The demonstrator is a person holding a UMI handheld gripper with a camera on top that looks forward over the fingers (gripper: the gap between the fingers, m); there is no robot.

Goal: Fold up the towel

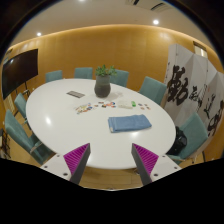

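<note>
A blue towel (129,123) lies folded flat on the white oval table (60,120), toward its right side, well beyond my fingers. My gripper (111,162) is open and empty, held high above the table's near edge, with its pink pads (74,157) spread wide apart. Nothing stands between the fingers.
A potted plant (103,83) stands at the table's middle. A dark flat object (76,94) and several small items (108,104) lie near it. Teal chairs (152,90) ring the table. A dark screen (18,70) hangs on the left wall; calligraphy panels (190,85) stand at the right.
</note>
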